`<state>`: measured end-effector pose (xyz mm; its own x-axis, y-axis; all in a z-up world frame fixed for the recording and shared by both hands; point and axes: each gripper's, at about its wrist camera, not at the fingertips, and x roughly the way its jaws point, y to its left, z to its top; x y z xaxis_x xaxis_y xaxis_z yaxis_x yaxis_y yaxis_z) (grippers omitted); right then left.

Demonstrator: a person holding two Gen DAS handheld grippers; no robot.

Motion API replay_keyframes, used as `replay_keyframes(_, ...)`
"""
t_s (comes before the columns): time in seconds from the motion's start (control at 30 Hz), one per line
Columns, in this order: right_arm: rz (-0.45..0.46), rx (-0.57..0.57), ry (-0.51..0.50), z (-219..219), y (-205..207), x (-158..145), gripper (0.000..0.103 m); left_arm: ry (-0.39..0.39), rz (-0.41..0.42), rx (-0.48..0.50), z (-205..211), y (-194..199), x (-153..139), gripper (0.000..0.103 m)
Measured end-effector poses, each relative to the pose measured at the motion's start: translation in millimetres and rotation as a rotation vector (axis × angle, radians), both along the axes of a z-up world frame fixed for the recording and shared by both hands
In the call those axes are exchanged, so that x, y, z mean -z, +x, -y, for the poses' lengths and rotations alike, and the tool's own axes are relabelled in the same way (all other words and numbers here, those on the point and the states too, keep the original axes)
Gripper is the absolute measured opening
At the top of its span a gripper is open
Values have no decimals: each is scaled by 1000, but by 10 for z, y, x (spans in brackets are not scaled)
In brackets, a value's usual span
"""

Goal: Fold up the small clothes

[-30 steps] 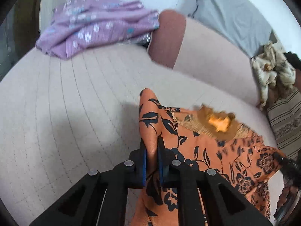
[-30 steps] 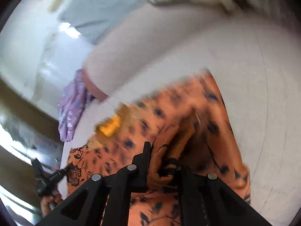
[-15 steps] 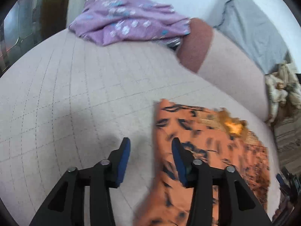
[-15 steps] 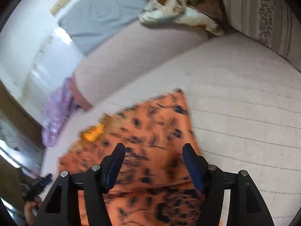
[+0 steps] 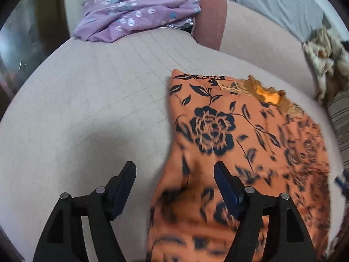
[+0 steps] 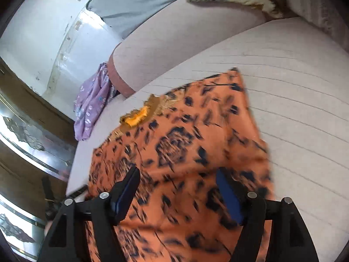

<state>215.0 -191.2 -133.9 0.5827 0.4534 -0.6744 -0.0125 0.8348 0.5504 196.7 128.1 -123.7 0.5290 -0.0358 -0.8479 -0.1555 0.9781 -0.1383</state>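
Left wrist view: far ahead and to the left of the left gripper (image 5: pixel 174 174) lies a crumpled purple flowery cloth (image 5: pixel 135 11), then a round pink bolster (image 5: pixel 250 37), and its jaws have just been opening, wide apart, pinching nothing. The orange garment (image 5: pixel 240 142) with black flowers lies flat on the soft pink stitched cushion (image 5: pixel 87 109), its left edge under the gap. The right gripper (image 6: pixel 176 185) has also just let go, hanging spread over the same smooth orange cloth, with a grey pillow (image 6: pixel 135 2) far ahead.
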Motion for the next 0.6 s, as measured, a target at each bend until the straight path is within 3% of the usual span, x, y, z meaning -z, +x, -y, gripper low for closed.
replay_keyframes(0.2,-94,43,-30,537,-979,182,76,-97,-2,-17,-120,-938,-74,75)
replay_keyframes(0.37,-150,28,-8,771,-1558,341,76,-113,-36,36,15,-1543,52,81)
replay_keyframes(0.6,-179,15,85,841,-1942,434,76,-112,-62,30,58,-2032,173,81)
